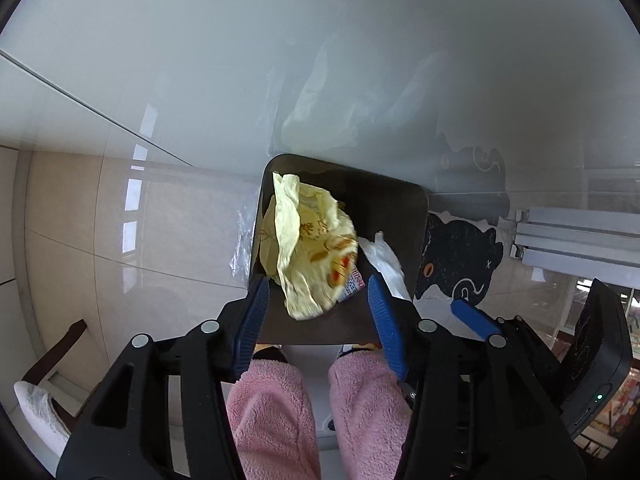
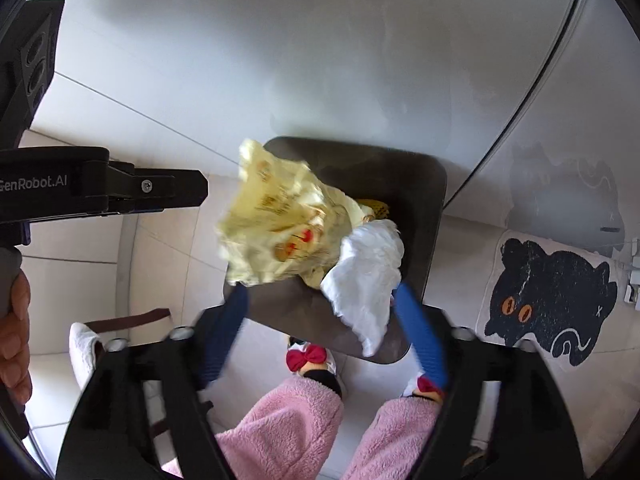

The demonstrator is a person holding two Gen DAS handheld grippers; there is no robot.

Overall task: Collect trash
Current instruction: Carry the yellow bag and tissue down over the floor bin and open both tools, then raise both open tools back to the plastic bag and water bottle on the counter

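I see crinkled yellow paper wrapper (image 1: 312, 240) and soft white tissue (image 2: 364, 280) in a smooth dark plastic bin (image 1: 392, 208); glossy floor tiles (image 1: 80, 208); fluffy pink fleece trousers (image 1: 272, 412).

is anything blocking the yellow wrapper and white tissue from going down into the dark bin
Nothing visible does. The yellow wrapper and white tissue are over the open mouth of the dark bin, below both grippers' open jaws.
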